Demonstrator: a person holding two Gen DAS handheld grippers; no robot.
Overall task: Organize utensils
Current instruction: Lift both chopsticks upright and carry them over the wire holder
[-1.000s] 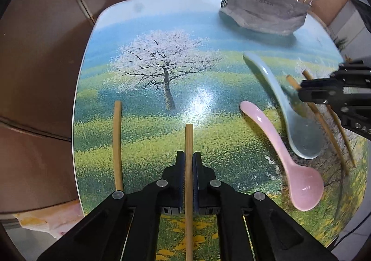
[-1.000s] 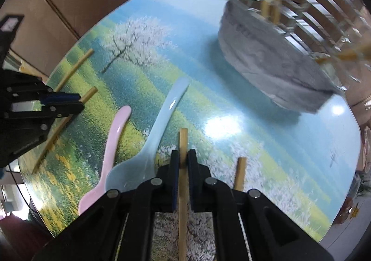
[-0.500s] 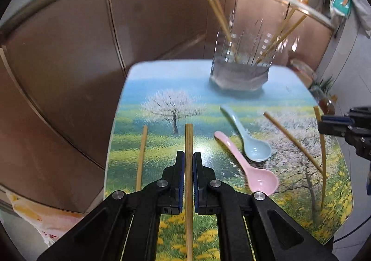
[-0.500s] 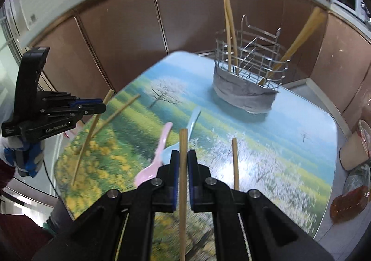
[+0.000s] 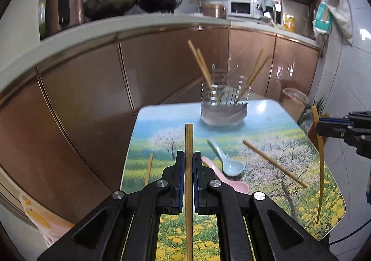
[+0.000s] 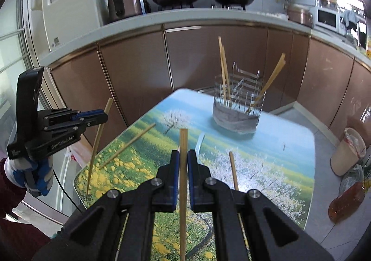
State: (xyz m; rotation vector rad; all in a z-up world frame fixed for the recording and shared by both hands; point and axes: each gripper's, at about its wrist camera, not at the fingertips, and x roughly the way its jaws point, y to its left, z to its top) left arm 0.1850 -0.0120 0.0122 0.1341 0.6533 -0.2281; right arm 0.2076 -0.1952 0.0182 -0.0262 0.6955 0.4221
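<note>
The left gripper fingers pinch a chopstick whose lower end runs out of frame. The right gripper fingers pinch another chopstick, hiding most of the blue spoon at 12 o'clock; the wire holder is blurred.

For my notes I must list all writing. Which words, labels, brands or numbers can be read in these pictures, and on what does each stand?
"GenRobot.AI": white print on the black side of the left gripper, seen in the right wrist view.
A small white label lower on that gripper's body: too small to read.
A dark sticker on the white refrigerator: blurred, unreadable.
Nothing else is legible.
</note>
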